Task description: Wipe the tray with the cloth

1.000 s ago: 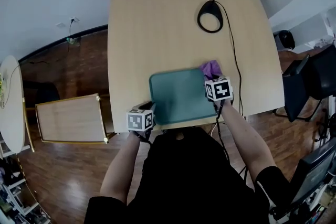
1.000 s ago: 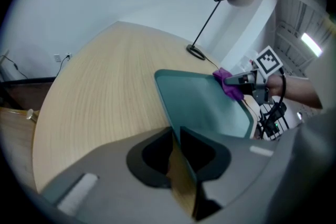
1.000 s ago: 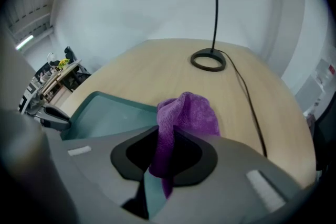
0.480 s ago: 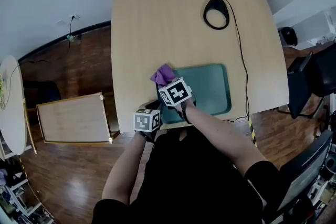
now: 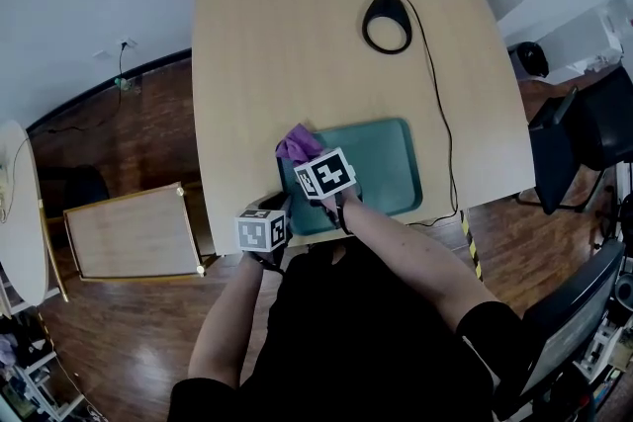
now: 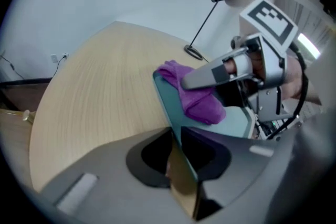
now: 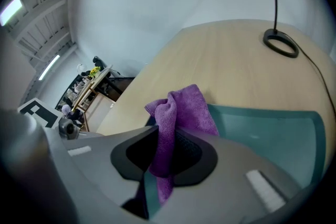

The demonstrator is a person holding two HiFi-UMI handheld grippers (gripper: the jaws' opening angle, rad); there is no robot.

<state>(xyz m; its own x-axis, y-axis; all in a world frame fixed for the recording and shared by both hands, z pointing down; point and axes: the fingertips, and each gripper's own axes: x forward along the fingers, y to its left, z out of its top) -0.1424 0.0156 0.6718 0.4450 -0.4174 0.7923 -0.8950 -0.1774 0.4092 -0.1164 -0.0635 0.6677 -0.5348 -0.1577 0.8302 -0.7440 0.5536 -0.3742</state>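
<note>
Table (image 5: 297,35) bears tray (image 5: 391,163); right gripper (image 7: 161,162) pinches cloth (image 7: 185,107), left gripper (image 6: 176,136), just eased, holds tray.

Head view looks steeply down from above; both gripper views sit close (sharing the tray (image 7: 262,134)).

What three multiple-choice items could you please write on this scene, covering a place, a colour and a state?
1. Where on the tray does the cloth lie?
A. far left corner
B. middle
C. near right corner
2. What colour is the cloth?
A. white
B. yellow
C. purple
3. How is the right gripper?
A. open and empty
B. shut on the cloth
C. shut on a sponge
Answers: 1 A, the head view shows it bunched over that corner; 2 C, every view shows it purple; 3 B, the right gripper view shows the cloth pinched between its jaws.
</note>
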